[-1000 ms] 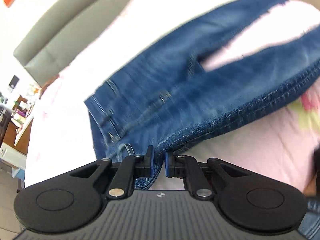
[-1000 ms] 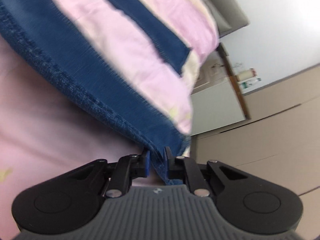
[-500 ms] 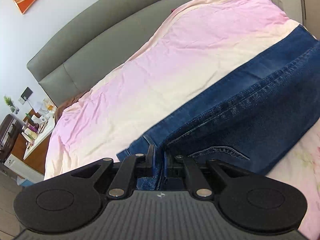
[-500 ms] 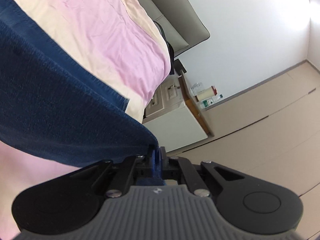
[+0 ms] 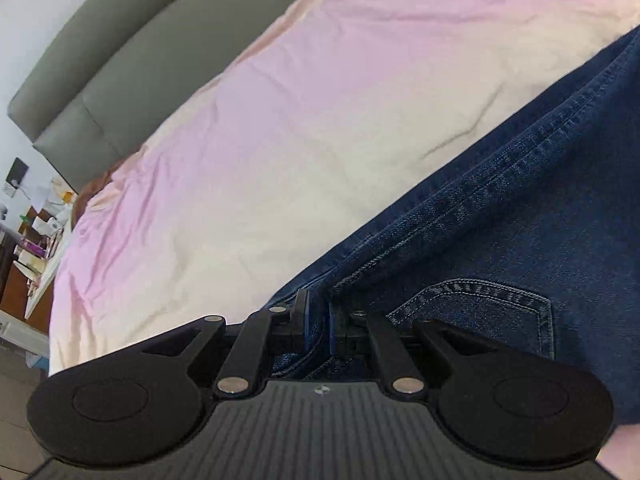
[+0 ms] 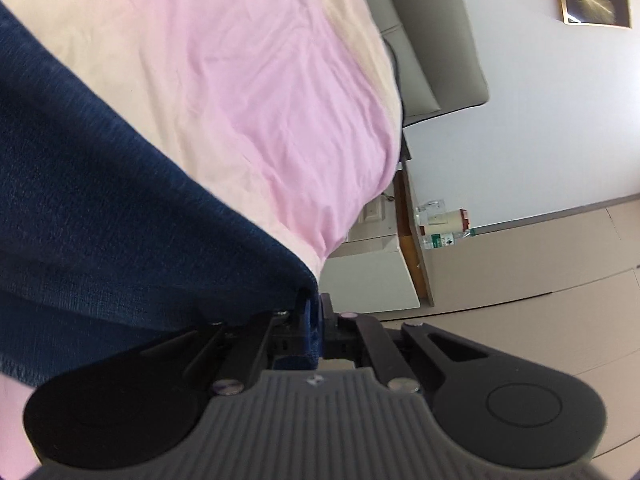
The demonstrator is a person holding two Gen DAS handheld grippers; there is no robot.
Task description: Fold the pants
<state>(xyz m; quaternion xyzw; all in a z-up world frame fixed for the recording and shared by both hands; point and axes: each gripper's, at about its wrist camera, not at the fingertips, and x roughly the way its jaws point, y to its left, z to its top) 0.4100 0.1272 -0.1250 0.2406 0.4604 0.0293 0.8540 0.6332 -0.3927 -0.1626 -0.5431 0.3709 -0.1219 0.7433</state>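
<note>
Mid-fold: left gripper point(image 5: 318, 316) and right gripper point(image 6: 315, 314) fingers both clenched on jeans point(image 5: 500, 240). Next: lay flat on bed point(image 5: 280, 120), align edges, release.

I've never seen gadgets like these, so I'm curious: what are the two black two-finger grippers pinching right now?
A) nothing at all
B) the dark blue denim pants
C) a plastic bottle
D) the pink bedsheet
B: the left gripper and the right gripper each have their jaws closed on a fold of the dark blue denim pants, which lie over the pink bedsheet.
</note>
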